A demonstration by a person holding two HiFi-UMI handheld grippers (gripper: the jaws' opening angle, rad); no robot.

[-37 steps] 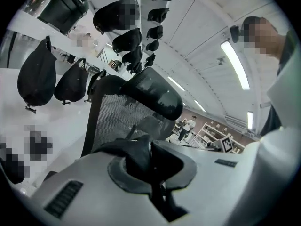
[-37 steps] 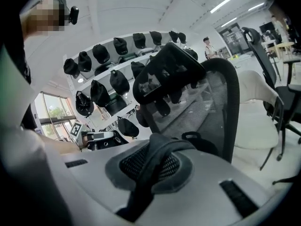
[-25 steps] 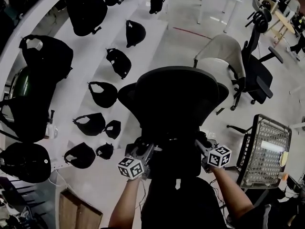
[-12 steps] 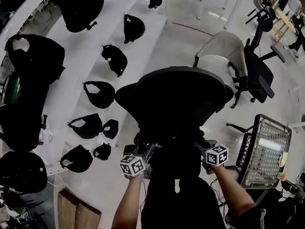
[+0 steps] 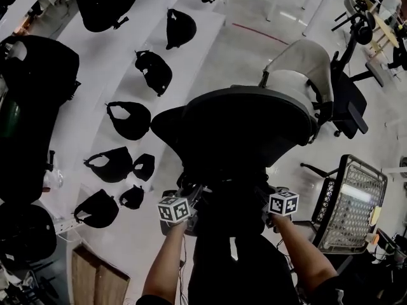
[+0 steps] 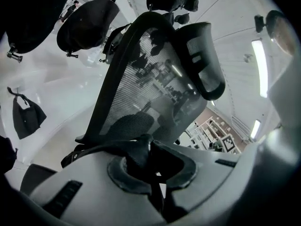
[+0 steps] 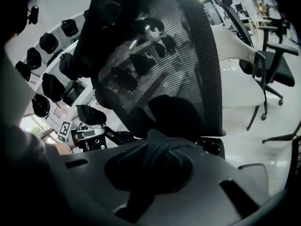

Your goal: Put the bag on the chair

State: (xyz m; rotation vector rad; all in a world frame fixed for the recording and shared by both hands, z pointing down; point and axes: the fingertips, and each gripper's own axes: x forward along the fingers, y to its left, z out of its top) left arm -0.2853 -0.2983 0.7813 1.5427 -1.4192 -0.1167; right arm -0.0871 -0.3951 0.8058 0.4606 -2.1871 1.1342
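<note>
Two pairs of jaws, on my left gripper and right gripper, are pinched shut on straps of the bag, which hangs against the chair backrest, off the seat, where a slipping or snagging strap could drop it.

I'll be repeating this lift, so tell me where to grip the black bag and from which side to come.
Grip the bag high up at both ends, coming from the near side, opposite the chair. It is soft and hangs between the grippers: the left gripper is shut on a strap, the right gripper on a bunched fold, which probably keeps it level.
</note>
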